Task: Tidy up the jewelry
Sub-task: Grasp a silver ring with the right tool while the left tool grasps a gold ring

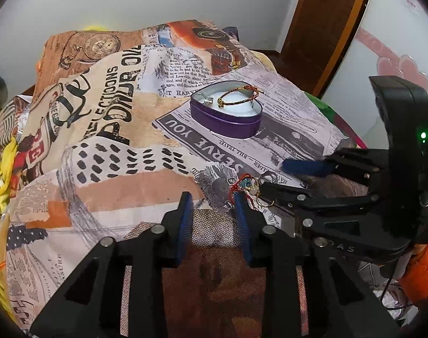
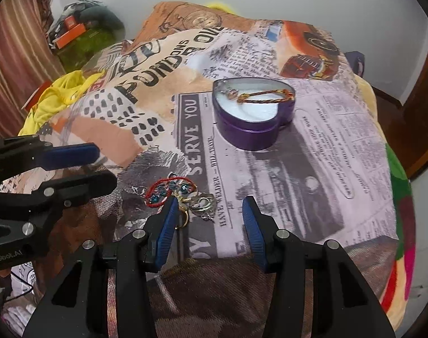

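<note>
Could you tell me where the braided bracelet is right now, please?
The braided bracelet lies inside the purple heart-shaped tin, across its white lining beside a small silver piece, at upper centre in both views.

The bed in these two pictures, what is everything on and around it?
heart-shaped tin: one, purple, open, on the printed bedspread.
braided bracelet: one, gold and red, inside the tin.
small silver piece: one, in the tin beside the bracelet; too small to name.
jewelry pile: one tangle, red cord, blue stones, gold ring, silver pieces, on the bedspread near both tools.
bedspread: one, newspaper print.
yellow cloth: one, at the bed's edge.
left tool: black with blue pads, open, nothing between them.
right tool: same, open.
</note>
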`<state>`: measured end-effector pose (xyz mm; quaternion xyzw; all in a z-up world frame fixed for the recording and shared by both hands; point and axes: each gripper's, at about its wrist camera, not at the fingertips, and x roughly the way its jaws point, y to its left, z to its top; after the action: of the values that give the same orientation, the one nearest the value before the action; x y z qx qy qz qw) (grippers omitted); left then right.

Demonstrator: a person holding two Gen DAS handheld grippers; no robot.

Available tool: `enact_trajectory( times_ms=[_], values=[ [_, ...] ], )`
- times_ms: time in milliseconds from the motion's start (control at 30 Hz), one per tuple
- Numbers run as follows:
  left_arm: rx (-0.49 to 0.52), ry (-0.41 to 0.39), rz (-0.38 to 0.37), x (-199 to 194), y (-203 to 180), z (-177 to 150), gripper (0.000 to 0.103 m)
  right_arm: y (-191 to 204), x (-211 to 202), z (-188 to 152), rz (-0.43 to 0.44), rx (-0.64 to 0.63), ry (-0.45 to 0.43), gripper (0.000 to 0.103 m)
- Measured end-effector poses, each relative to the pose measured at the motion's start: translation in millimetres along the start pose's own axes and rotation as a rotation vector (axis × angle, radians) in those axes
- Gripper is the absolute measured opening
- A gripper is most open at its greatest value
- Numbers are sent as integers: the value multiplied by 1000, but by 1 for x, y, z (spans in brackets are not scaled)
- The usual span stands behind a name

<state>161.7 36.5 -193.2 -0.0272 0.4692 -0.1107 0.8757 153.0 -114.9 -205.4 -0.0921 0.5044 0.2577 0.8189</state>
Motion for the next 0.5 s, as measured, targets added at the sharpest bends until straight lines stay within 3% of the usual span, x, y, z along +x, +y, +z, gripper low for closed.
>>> enact_trajectory(
  times_ms=[100,500],
  values=[
    [-5,13,-16,5,0,0,23,0,3,0,8,-1,2,19],
    [16,52,-65,12,-21,-2,23,-11,-24,-2,5,33,-84,19]
  ],
)
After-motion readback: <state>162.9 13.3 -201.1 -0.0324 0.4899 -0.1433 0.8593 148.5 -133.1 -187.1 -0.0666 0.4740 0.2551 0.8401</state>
